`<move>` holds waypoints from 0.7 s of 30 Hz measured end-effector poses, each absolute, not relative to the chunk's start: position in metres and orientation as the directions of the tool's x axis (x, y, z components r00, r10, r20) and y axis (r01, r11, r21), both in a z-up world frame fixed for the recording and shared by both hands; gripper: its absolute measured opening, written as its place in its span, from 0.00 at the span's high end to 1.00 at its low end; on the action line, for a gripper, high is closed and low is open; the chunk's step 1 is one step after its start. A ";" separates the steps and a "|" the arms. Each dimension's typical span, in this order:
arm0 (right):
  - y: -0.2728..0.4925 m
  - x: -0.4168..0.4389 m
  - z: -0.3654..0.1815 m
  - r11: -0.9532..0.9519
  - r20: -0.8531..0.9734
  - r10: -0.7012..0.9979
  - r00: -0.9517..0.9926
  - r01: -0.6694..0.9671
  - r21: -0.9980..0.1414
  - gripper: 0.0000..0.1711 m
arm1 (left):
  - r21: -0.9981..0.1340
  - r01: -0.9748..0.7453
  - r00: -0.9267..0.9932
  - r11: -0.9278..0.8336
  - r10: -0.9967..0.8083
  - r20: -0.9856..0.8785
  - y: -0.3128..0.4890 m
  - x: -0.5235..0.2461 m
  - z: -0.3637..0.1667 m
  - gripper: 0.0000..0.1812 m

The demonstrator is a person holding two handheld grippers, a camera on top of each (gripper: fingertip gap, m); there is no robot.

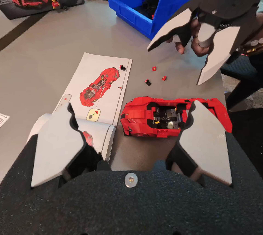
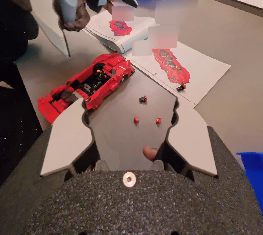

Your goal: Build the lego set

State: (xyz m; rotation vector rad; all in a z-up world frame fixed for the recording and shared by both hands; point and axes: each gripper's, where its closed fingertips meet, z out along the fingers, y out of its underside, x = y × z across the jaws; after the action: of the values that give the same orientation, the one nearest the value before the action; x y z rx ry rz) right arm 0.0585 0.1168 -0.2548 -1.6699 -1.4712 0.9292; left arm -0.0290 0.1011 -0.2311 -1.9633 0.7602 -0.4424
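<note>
Both wide and empty: right gripper [image 2: 130, 114] poised nearer, directly over two small red sloped tiles [image 2: 147, 120] lying beyond the half-built red brick car [image 2: 91, 84]; left gripper [image 1: 131, 115] over the car's rear.

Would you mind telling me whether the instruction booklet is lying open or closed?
Open: the instruction booklet lies spread on the table, one printed page flat, its other pages curling up at the spine.
</note>
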 end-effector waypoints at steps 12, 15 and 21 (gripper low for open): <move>0.139 0.043 -0.247 -0.145 -0.027 0.960 0.279 0.412 -0.900 0.17 | -0.919 -0.246 0.872 -0.309 -0.485 -0.071 0.088 -0.061 -0.205 0.19; 0.151 0.041 -0.240 -0.146 -0.017 0.936 0.351 0.345 -0.927 0.20 | -0.913 -0.239 0.890 -0.332 -0.452 -0.068 0.090 -0.070 -0.203 0.19; 0.157 0.041 -0.242 -0.199 -0.054 0.906 0.419 0.311 -0.929 0.22 | -0.918 -0.188 0.944 -0.349 -0.322 -0.070 0.090 -0.098 -0.196 0.19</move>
State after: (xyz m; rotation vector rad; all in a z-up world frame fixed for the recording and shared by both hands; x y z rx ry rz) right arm 0.0410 0.1575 -0.2417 -1.7316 -1.0624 0.7923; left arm -0.0975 0.0901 -0.1962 -1.9396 0.3688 -0.1452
